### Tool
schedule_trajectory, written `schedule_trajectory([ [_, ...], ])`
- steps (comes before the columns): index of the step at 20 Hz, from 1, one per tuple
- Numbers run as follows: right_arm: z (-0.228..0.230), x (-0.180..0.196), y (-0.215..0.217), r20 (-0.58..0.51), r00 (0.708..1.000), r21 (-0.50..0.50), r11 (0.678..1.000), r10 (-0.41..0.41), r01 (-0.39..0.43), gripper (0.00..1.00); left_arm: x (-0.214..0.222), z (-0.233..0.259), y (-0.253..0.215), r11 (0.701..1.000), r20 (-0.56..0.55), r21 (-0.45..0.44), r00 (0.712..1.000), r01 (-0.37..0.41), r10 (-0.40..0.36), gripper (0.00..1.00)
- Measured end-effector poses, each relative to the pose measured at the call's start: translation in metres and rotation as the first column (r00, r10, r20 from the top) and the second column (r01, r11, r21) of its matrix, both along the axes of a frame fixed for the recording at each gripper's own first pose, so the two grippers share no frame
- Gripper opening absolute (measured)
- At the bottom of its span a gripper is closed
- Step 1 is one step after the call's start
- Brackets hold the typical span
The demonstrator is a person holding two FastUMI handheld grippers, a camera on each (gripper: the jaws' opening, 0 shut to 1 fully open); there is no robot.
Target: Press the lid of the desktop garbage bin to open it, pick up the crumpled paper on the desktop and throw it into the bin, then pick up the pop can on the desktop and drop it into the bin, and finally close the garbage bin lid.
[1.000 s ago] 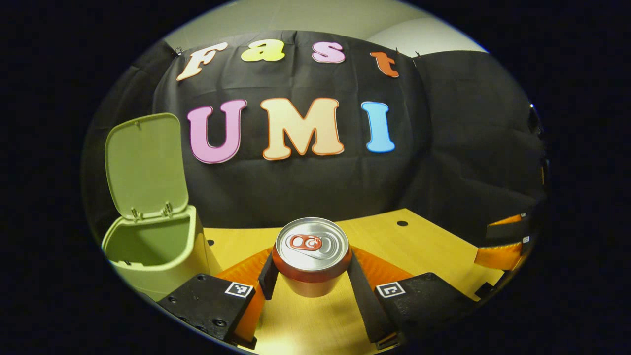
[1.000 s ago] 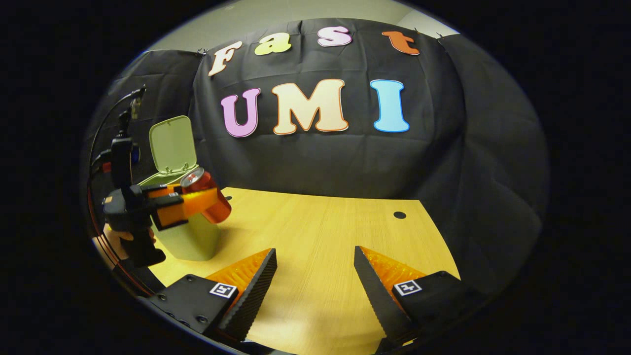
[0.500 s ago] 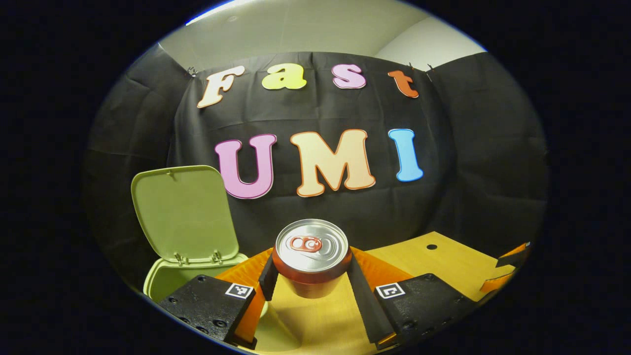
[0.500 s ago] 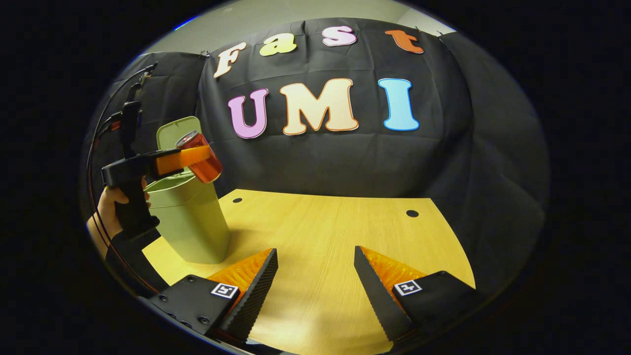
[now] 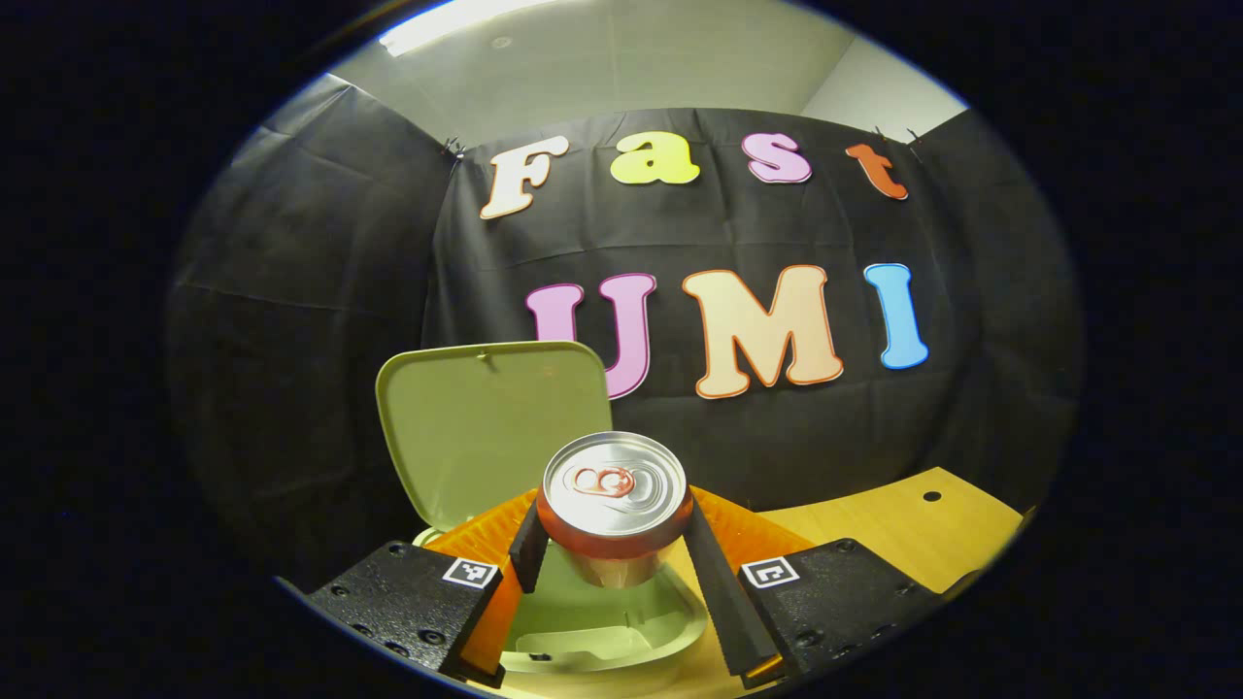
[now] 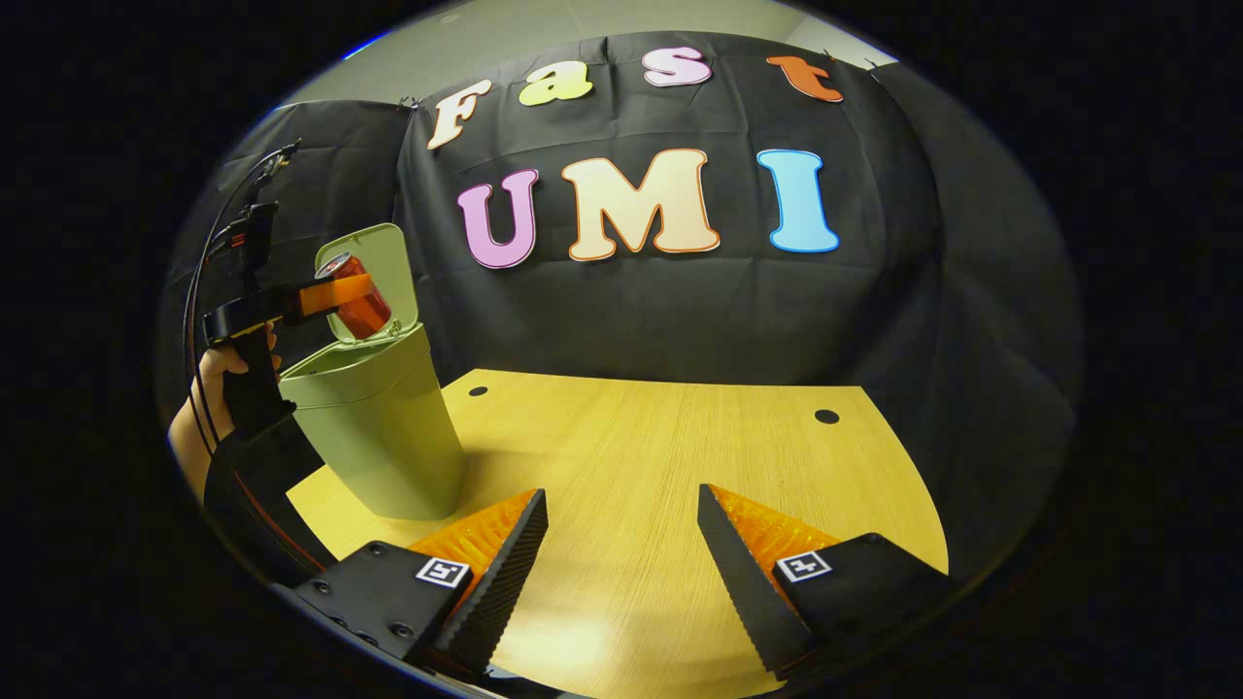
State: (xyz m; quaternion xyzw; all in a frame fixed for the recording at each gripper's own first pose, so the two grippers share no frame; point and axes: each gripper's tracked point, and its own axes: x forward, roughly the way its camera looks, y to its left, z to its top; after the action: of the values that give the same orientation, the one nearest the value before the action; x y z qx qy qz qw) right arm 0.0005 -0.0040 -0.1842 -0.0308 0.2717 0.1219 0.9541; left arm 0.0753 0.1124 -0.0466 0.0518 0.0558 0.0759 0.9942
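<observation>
Pop can (image 5: pixel 615 505) above open bin (image 5: pixel 602 626)

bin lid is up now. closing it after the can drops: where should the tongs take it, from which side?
Judgement: take the lid at its free top edge, farthest from the hinge, coming from above and behind and pushing it forward and down over the garbage bin. It stands nearly upright at the bin's back rim. The right tongs are open and free; the left tongs hold the pop can.

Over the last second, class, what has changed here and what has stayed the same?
The left gripper carried the can up from beside the bin to above its opening. Unchanged: its grip on the can, the raised lid, the open right gripper over the table.
</observation>
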Motion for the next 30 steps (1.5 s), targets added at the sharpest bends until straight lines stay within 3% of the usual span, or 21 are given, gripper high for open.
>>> schedule_trajectory([
  [3, 0.0, 0.001, 0.006, -0.003, 1.0, -0.005, 1.0, 0.012, -0.012, 0.99, -0.008, 0.007, 0.023, 0.998, 0.029, 0.023, 0.998, -0.058, 0.058, 0.8],
  [5, 0.002, 0.003, 0.012, 0.001, 1.0, -0.004, 1.0, 0.019, -0.019, 0.99, -0.011, 0.017, 0.031, 0.996, 0.057, 0.037, 0.995, -0.08, 0.078, 0.99],
  [6, 0.003, 0.003, 0.014, 0.004, 1.0, -0.005, 1.0, 0.023, -0.023, 0.98, -0.011, 0.024, 0.035, 0.995, 0.07, 0.04, 0.994, -0.087, 0.084, 0.94],
  [14, 0.003, -0.002, 0.021, 0.026, 1.0, -0.007, 1.0, -0.01, 0.011, 0.98, 0.021, 0.106, 0.072, 0.99, 0.189, 0.029, 0.973, -0.141, 0.133, 0.99],
  [15, 0.003, -0.002, 0.02, 0.028, 0.999, -0.008, 1.0, -0.023, 0.024, 0.99, 0.029, 0.115, 0.076, 0.989, 0.198, 0.039, 0.972, -0.141, 0.13, 0.94],
  [18, 0.0, -0.005, 0.014, 0.028, 0.997, -0.002, 0.998, -0.067, 0.068, 0.99, 0.052, 0.138, 0.086, 0.991, 0.213, 0.063, 0.971, -0.122, 0.106, 0.94],
  [19, 0.0, -0.005, 0.013, 0.026, 0.996, 0.003, 0.997, -0.082, 0.082, 0.99, 0.061, 0.144, 0.088, 0.993, 0.216, 0.055, 0.972, -0.105, 0.091, 0.99],
  [20, -0.002, -0.007, 0.014, 0.024, 0.995, 0.008, 0.995, -0.095, 0.095, 0.99, 0.07, 0.147, 0.089, 0.996, 0.213, 0.042, 0.974, -0.085, 0.074, 0.94],
  [23, -0.008, -0.009, 0.015, 0.015, 0.993, 0.008, 0.993, -0.12, 0.12, 0.99, 0.096, 0.139, 0.098, 0.998, 0.158, -0.005, 0.986, -0.058, 0.058, 0.93],
  [24, -0.009, -0.009, 0.015, 0.014, 0.992, 0.007, 0.992, -0.124, 0.124, 0.99, 0.104, 0.134, 0.102, 0.998, 0.131, -0.013, 0.989, -0.063, 0.064, 0.98],
  [28, -0.011, -0.006, 0.018, 0.007, 0.992, 0.007, 0.992, -0.125, 0.125, 0.99, 0.123, 0.115, 0.108, 0.998, 0.04, -0.021, 0.998, -0.052, 0.053, 0.94],
  [30, -0.013, -0.003, 0.018, 0.001, 0.993, 0.009, 0.993, -0.118, 0.118, 0.99, 0.125, 0.102, 0.111, 0.999, -0.009, -0.017, 0.999, -0.049, 0.049, 0.99],
])
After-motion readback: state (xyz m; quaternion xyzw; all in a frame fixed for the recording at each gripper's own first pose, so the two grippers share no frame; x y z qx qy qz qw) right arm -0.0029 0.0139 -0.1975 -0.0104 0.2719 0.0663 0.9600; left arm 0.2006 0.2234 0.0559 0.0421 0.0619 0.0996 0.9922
